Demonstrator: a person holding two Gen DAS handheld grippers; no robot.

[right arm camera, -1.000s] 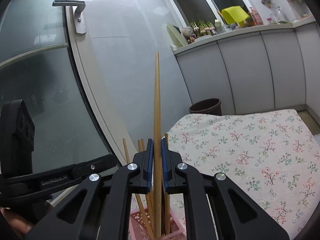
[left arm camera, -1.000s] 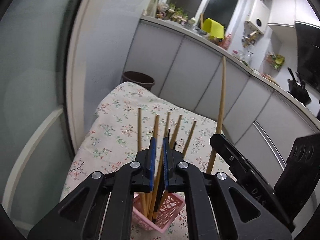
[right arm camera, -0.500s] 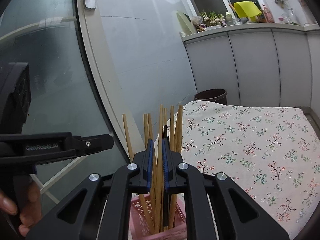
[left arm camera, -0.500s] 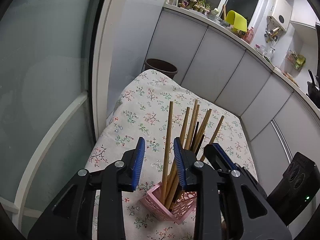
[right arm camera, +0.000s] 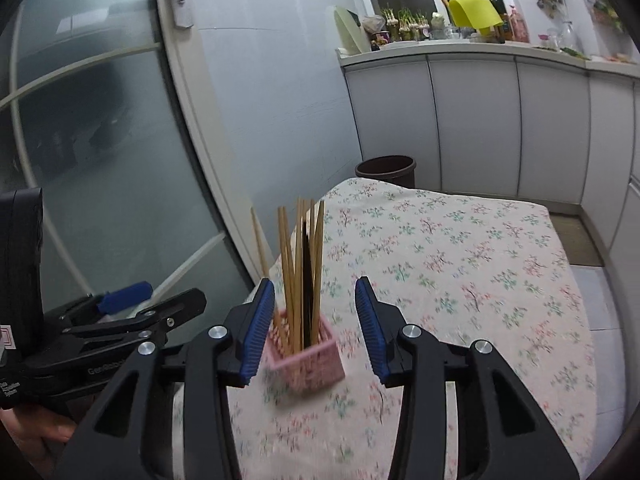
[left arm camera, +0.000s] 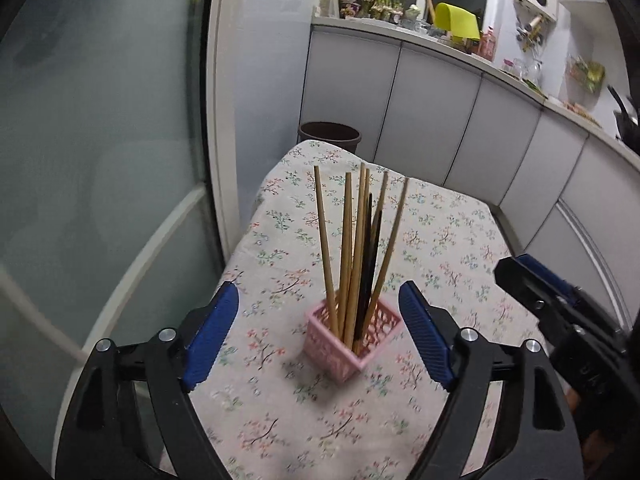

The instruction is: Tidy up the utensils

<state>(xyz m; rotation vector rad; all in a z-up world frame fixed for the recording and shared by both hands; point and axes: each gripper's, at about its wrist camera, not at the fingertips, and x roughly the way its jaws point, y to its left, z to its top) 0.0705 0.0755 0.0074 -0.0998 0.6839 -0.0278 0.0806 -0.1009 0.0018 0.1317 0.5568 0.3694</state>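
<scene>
Kitchen cabinets and a glass door ring the flower-print cloth-covered desk (left arm camera: 440, 232). Ahead of both tools, between their tips, stands the small pink lattice plastic basket (left arm camera: 352, 340) with wooden chopsticks (left arm camera: 346, 240) upright inside. The left hand-held gripper (left arm camera: 320, 340) and right hand-held gripper (right arm camera: 316, 324) are opening, nothing between their jaws. Best to draw straight back, clear of the stick tops. A second ago each pinched one chopstick.
</scene>
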